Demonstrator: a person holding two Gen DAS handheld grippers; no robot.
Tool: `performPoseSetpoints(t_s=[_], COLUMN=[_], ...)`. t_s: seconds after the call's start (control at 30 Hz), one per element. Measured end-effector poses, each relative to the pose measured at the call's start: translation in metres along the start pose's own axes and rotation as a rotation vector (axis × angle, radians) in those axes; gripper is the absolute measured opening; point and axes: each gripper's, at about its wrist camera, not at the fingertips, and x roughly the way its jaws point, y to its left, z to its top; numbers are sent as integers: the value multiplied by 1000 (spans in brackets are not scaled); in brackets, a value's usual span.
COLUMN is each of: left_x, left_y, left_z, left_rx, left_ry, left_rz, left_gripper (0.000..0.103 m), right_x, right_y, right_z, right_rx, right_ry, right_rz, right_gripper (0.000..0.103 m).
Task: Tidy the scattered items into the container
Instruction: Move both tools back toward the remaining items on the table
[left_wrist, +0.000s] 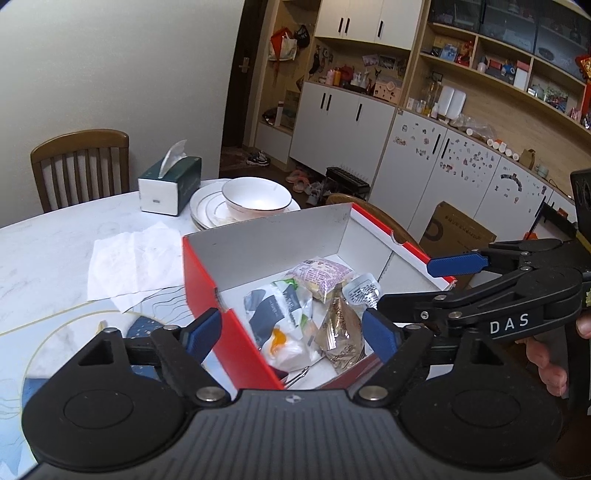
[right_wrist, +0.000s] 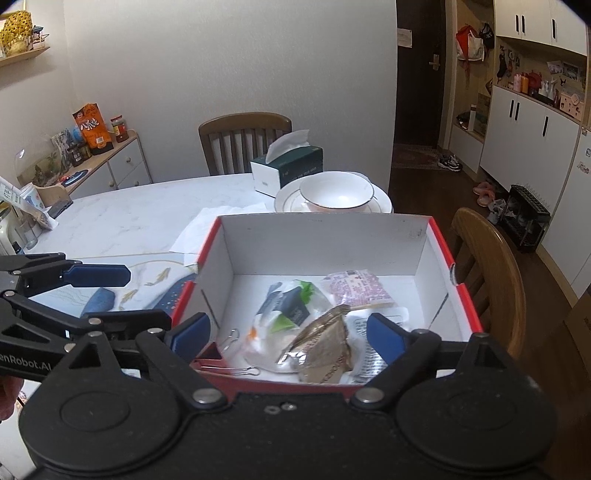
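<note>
Both claws hanging wide over the box

The left claw (left_wrist: 293, 332) and right claw (right_wrist: 288, 334) are gaping, nothing between their pads, while the red box (right_wrist: 463, 295) is sitting on the marble surface (right_wrist: 140, 210) holding the purple snack packet (right_wrist: 360, 290), white-and-green packet (right_wrist: 284, 310), gold wrapper (right_wrist: 325, 350) and binder clip (right_wrist: 212, 360)

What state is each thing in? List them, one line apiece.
left gripper: open, empty
right gripper: open, empty
red box: lid off, holding items
snack packets: lying inside the box
binder clip: in the box's near corner
tissue box: open, tissue sticking up
bowl: upright, empty, on plates
paper sheet: crumpled, flat on table
</note>
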Motion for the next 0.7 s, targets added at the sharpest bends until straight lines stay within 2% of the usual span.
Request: performPoseSetpoints(t_s=[0.13,0.27,0.7], left_x=[-13,-28,-85], left_y=[10,24,95], left_z=[-6,-14,-50], left_rx=[-1,-15,-53], left_ry=[-11,-19,-23], left_rz=[11,21,106], left_gripper=[88,100,101], right_x=[-6,-12,-19], right_y=[14,33,91], right_z=[-3,-7,-24], right_rx=[-3,-14,5], right_ry=[-17,-35,-63], right_rz=[0,-3,-12], right_gripper=[94,94,99])
